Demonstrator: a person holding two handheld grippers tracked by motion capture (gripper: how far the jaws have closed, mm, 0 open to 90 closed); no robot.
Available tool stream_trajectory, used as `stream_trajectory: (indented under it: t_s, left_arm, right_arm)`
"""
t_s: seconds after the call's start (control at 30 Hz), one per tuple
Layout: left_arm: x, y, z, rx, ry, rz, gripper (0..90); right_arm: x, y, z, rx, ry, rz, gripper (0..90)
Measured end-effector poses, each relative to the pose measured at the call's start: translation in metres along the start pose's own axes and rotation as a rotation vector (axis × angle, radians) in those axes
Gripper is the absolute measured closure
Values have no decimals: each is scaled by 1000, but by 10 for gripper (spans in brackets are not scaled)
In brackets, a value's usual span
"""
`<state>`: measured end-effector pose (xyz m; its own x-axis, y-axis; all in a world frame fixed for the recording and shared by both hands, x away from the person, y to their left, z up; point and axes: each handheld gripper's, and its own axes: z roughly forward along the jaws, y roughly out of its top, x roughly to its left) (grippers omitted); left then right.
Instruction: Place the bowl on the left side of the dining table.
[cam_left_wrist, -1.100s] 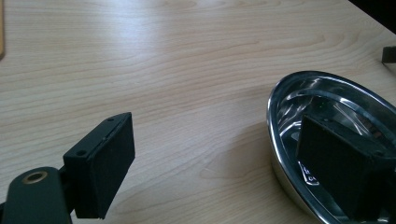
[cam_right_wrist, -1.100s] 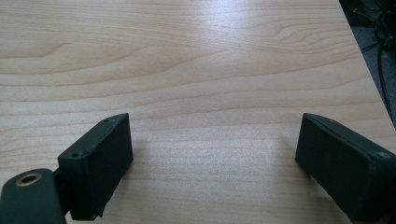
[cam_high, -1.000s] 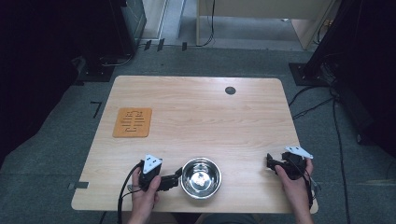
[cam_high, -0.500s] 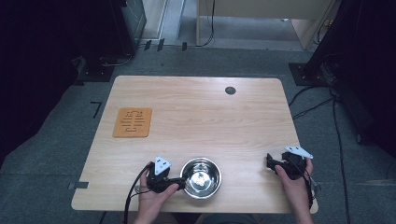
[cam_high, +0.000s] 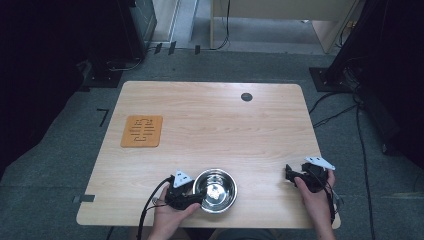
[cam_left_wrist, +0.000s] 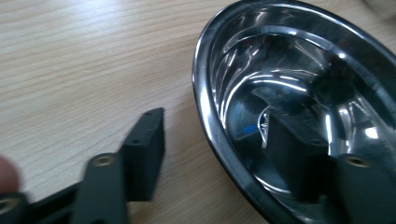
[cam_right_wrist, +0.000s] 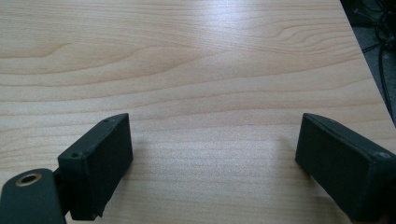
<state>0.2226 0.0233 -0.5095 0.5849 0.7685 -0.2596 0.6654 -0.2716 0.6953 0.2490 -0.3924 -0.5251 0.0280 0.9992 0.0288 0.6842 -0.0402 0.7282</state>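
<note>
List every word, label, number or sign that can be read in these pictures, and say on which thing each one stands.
None can be read.
The orange square mat bears a cut-out pattern of lines, not letters.
The shiny round steel bowl shows a small blue mark in its reflection, too blurred to read.
The light wooden table carries no text.

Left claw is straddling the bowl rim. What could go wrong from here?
1. The left claw has just been closing, one jaw outside and one inside the steel bowl; the pads do not yet press the rim. The polished, curved wall could slip out or tilt when lifted.
2. The bowl sits close to the table's near edge, so a nudge could push it off.
3. The right claw is open and far away, so it cannot steady the bowl.
</note>
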Motion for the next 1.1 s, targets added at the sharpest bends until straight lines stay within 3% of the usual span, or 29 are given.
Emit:
stream_trajectory:
  t_s: [0.07, 0.23, 0.47, 0.67, 1.1]
  left_arm:
    - [2, 0, -1, 5, -31, -3, 592]
    - [5, 3, -3, 12, -41, -13, 707]
    - [20, 4, -10, -1, -72, -73, 772]
    - [32, 5, -17, -31, -142, -127, 840]
    - [44, 6, -26, -55, -138, -154, 845]
  right_arm:
    - [0, 0, 0, 0, 0, 0, 104]
    - [0, 0, 0, 0, 0, 0, 104]
    - [0, 0, 0, 0, 0, 0, 104]
    - [0, 0, 0, 0, 0, 0, 104]
    - [0, 0, 0, 0, 0, 0, 104]
